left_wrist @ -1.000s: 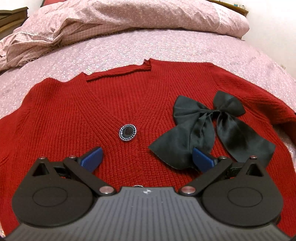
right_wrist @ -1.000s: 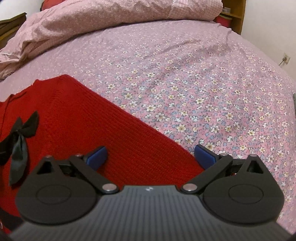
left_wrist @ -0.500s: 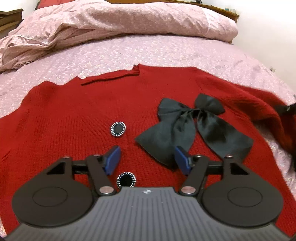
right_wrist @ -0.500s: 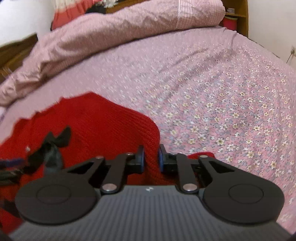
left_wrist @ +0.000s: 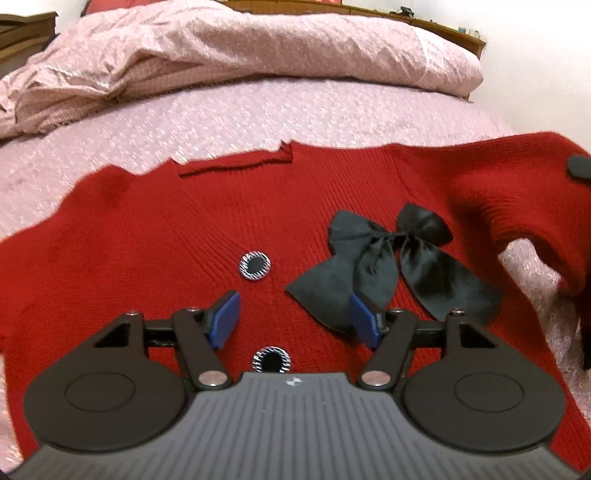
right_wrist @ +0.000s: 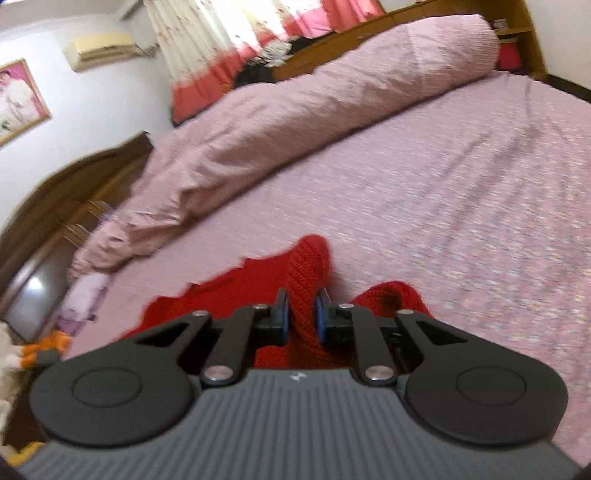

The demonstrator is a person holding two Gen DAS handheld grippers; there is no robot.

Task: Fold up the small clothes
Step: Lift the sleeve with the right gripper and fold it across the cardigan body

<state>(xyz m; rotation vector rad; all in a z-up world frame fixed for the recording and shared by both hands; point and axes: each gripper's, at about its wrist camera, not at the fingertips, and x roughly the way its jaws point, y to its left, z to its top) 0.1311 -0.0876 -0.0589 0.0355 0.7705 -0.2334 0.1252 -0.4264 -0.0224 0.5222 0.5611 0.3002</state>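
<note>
A red knitted cardigan (left_wrist: 155,236) lies face up on the bed, with a black satin bow (left_wrist: 391,266) on its chest and two round black buttons (left_wrist: 255,264) down the front. My left gripper (left_wrist: 295,319) is open and hovers over the lower front, between bow and buttons. My right gripper (right_wrist: 302,314) is shut on a fold of the red sleeve (right_wrist: 306,266) and holds it off the bed. In the left wrist view that sleeve (left_wrist: 517,192) hangs raised at the right, with part of the right gripper (left_wrist: 580,167) at the frame's edge.
The bed has a pink flowered sheet (left_wrist: 258,114). A bunched pink duvet (left_wrist: 221,48) lies across the far end. A dark wooden cabinet (right_wrist: 55,229) stands to the left of the bed and a wooden headboard shelf (right_wrist: 517,29) behind it.
My right gripper closed on the sleeve and lifted it up and inward. My left gripper narrowed somewhat and drew back, so the lower button came into view.
</note>
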